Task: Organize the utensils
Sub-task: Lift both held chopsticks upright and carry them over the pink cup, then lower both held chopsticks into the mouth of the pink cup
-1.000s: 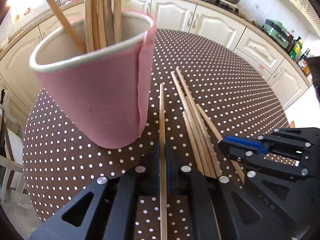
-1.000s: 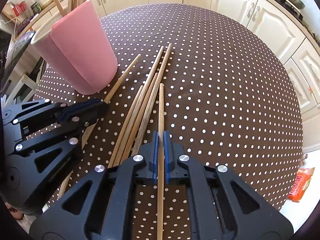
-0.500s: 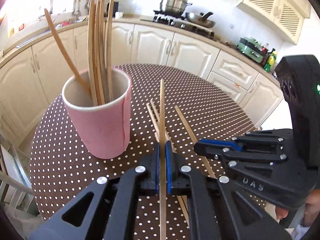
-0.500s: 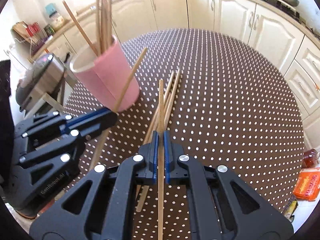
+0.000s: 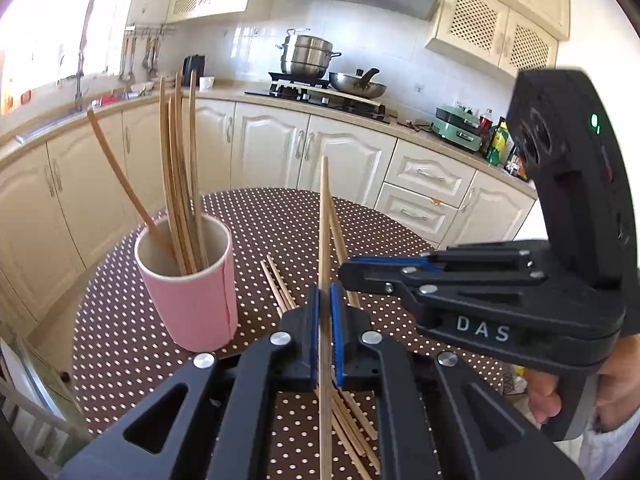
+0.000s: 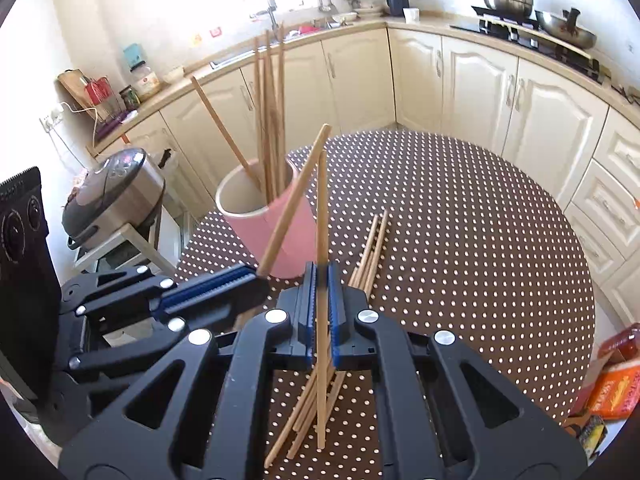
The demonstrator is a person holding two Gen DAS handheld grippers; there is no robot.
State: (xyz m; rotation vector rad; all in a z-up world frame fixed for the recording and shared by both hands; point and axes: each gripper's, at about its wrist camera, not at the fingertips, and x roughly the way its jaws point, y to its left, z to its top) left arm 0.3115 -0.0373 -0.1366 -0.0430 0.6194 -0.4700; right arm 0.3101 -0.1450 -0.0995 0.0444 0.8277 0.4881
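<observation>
Both grippers are held above the dotted table, each clamped on a single chopstick.

Left gripper: blue pads closed on one chopstick, which runs forward and upward along the fingers, tip raised well over the tabletop.

Right gripper: pads likewise closed on its own chopstick, long axis along the fingers, tip up.

The pink cup stands upright on the table, already holding several chopsticks that lean against its rim. In the left wrist view it lies ahead and to the left of the fingers; in the right wrist view it sits ahead and slightly left, partly behind the left-held stick.

The left gripper is judged nearer to the cup. Both sticks would need their tips swung down over the cup's mouth before release.

Loose chopsticks remain in a bundle on the table, beside the cup and below both grippers.
</observation>
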